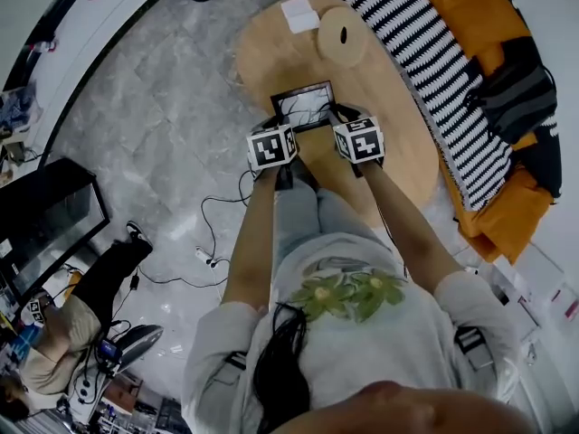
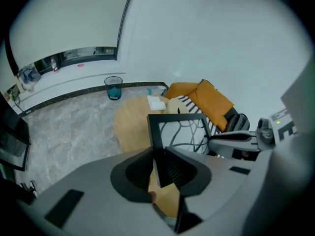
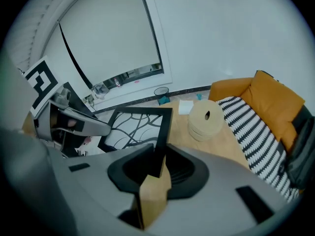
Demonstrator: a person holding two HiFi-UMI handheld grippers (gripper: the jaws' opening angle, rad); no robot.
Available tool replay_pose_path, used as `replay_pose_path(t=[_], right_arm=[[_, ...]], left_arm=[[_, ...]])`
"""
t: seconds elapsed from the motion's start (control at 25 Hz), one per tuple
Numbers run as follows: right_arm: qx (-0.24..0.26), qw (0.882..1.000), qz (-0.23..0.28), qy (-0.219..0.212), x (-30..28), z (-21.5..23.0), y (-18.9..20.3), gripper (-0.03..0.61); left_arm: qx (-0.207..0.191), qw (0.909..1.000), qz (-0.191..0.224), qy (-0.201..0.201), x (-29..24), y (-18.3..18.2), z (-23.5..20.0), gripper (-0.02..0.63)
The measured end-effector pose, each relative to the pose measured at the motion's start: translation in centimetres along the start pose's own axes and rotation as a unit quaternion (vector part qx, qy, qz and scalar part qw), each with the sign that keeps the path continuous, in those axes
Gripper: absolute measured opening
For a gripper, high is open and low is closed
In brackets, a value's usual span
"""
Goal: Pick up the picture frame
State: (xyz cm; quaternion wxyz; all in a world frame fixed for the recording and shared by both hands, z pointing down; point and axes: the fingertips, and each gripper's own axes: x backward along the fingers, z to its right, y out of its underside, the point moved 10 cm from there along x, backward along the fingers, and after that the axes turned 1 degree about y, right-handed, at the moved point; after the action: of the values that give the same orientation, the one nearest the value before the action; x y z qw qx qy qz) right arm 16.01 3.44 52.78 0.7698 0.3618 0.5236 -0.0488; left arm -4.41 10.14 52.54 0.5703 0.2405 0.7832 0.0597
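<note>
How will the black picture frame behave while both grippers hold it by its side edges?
The picture frame looks rigid: it spans straight between the left gripper and right gripper without sagging. Its printed front may be under glass, so it is likely fragile. The thin edges might slip or pivot in the fingers.
</note>
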Motion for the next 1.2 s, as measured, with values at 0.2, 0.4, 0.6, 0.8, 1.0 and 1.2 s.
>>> replay_pose_path(t=[0.2, 0.4, 0.6, 0.8, 1.0, 1.2], right_arm=[[-0.001, 1.0, 0.027, -0.006, 2.9, -0.6, -0.6, 0.083], [0.012, 0.999, 0.043, 0.002, 5.0, -2.1, -1.2, 0.083], [0.028, 0.998, 0.046, 0.022, 6.7, -3.5, -2.0, 0.084], [0.023, 0.998, 0.062, 0.017, 8.3, -4.0, -3.0, 0.084], [0.022, 0.997, 0.079, 0.012, 9.8, -4.4, -4.0, 0.084], [0.02, 0.995, 0.095, 0.004, 11.6, -5.1, -5.1, 0.084]], left_arm=[[0.013, 0.9997, 0.01, 0.017, 2.3, -0.1, 0.7, 0.089], [0.015, 0.9996, 0.012, 0.022, 4.6, -0.4, 0.7, 0.089], [0.013, 0.9997, 0.012, 0.018, 6.6, -0.8, 1.1, 0.089], [0.005, 0.9992, 0.031, 0.023, 8.7, -1.5, 1.4, 0.089], [-0.003, 0.9985, 0.044, 0.031, 10.6, -2.2, 1.8, 0.089], [-0.007, 0.9969, 0.073, 0.03, 13.2, -3.3, 2.4, 0.089]])
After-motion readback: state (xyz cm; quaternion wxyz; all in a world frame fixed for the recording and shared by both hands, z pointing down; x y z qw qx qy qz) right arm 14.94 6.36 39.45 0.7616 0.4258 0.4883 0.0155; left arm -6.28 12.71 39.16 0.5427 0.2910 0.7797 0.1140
